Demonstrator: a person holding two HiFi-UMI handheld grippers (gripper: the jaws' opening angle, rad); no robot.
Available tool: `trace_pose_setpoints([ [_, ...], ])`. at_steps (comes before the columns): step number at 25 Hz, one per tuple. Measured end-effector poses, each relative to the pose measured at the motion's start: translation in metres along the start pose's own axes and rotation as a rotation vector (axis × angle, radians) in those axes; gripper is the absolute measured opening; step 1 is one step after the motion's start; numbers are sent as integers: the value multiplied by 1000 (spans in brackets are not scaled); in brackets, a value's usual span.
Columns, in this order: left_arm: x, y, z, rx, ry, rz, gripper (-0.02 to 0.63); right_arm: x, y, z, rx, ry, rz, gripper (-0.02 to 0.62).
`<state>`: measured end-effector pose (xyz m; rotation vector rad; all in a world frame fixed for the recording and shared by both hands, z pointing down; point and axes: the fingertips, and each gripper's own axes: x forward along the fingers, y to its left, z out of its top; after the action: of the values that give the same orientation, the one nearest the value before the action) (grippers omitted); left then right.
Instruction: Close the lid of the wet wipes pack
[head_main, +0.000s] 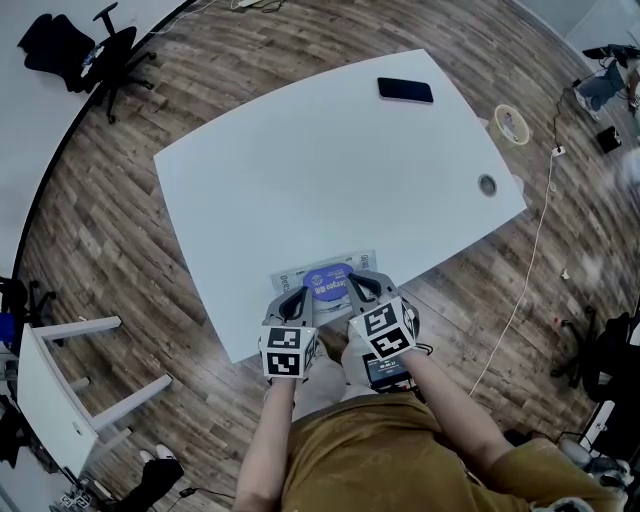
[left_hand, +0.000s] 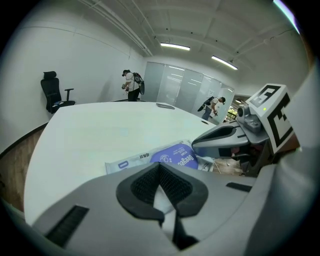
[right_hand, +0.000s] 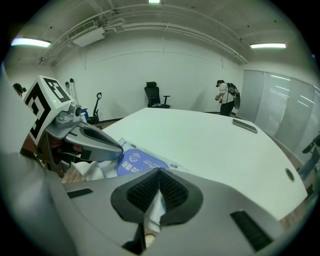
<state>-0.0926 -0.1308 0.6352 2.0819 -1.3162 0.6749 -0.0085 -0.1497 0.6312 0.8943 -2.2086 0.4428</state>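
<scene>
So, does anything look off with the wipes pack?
Somewhat: the wet wipes pack lies at the table's very edge, and the left tongs and right tongs each pinch white material, wipe or wrapper, unclear.

We see a wood-plank floor (head_main: 120, 190) all around a large white table (head_main: 330, 170) that fills the middle of the head view. A black office chair (head_main: 115, 50) stands at the upper left, and a smaller white desk (head_main: 45, 395) sits at the lower left. In the left gripper view we see plain white walls (left_hand: 85, 65), strip lights (left_hand: 175, 46) on the ceiling at upper centre, and glass partitions (left_hand: 180, 87) behind the table.
</scene>
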Motion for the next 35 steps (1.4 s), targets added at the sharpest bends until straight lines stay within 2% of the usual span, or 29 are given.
trace_pose_setpoints([
  [8,-15,1,2,-2,-27,23,-6,-16,-2,2,15,-32,-29,9],
  [14,-27,-1,4,12,-49,37,-6,-31,1,11,8,-100,-39,8],
  [19,-43,1,7,-8,-89,70,-6,-46,5,18,9,-150,-58,8],
  [35,-93,-15,45,67,-222,117,-6,-94,15,44,10,-284,-101,8],
])
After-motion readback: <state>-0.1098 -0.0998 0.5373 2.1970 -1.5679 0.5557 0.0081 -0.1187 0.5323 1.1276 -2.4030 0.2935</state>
